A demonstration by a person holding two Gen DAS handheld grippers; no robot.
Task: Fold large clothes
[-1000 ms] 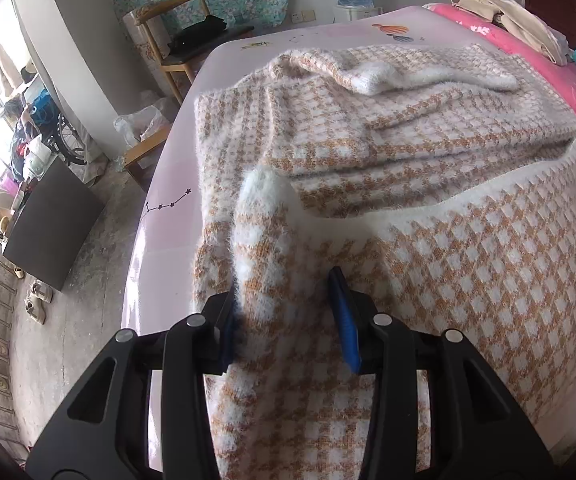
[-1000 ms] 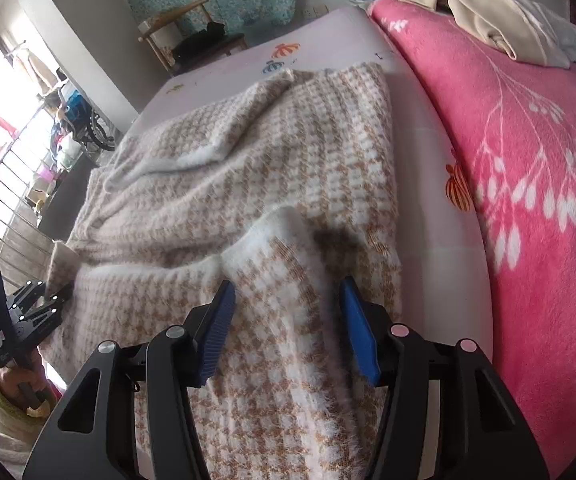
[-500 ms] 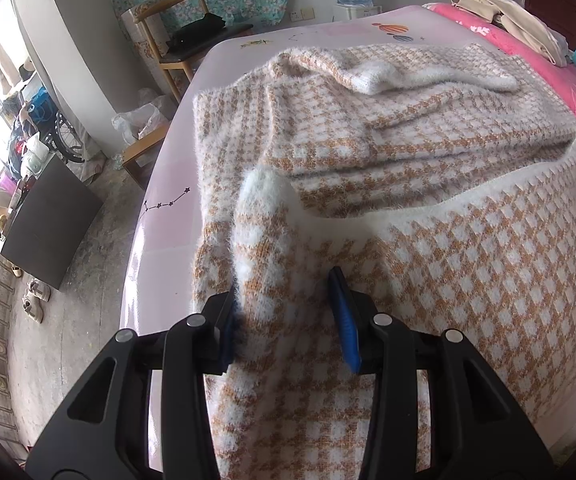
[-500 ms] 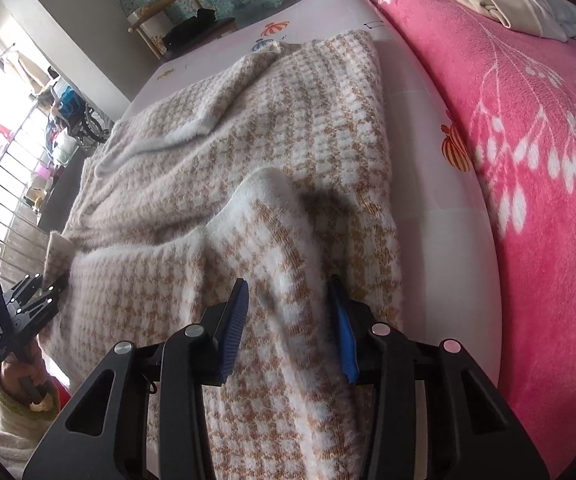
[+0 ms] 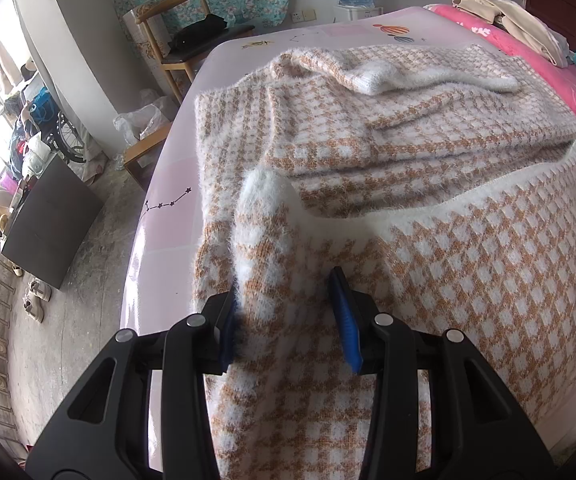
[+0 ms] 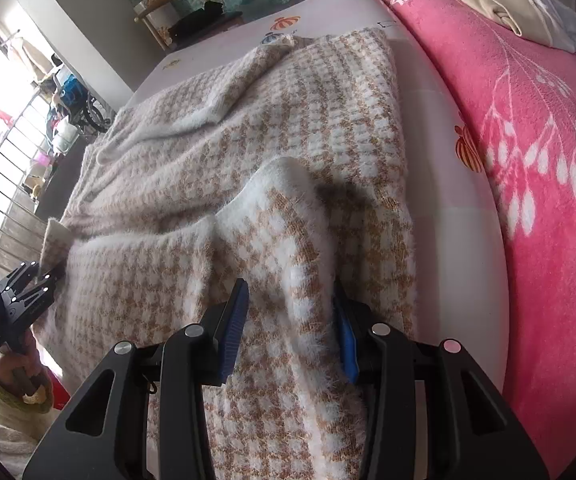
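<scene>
A large fuzzy white-and-tan houndstooth sweater (image 5: 408, 140) lies spread over the bed, its near hem folded back on itself. My left gripper (image 5: 284, 312) is shut on a raised ridge of that hem at the sweater's left corner. In the right wrist view the same sweater (image 6: 268, 120) fills the middle, and my right gripper (image 6: 288, 312) is shut on a thick lifted fold at its right corner, near the edge of the knit. The left gripper (image 6: 50, 276) also shows at the far left, held by a hand in a pale green cuff.
The bed has a pale pink sheet (image 5: 168, 208), and its edge drops to a bare concrete floor on the left. A bright pink blanket (image 6: 548, 160) with a beige clothes pile (image 6: 508, 0) covers the right side. A wooden chair (image 5: 176, 40) and a dark cabinet (image 5: 48, 232) stand beside the bed.
The right gripper's jaws have narrowed onto the sweater fold, which now stands a little higher between them. The left gripper and its hold are unchanged.
</scene>
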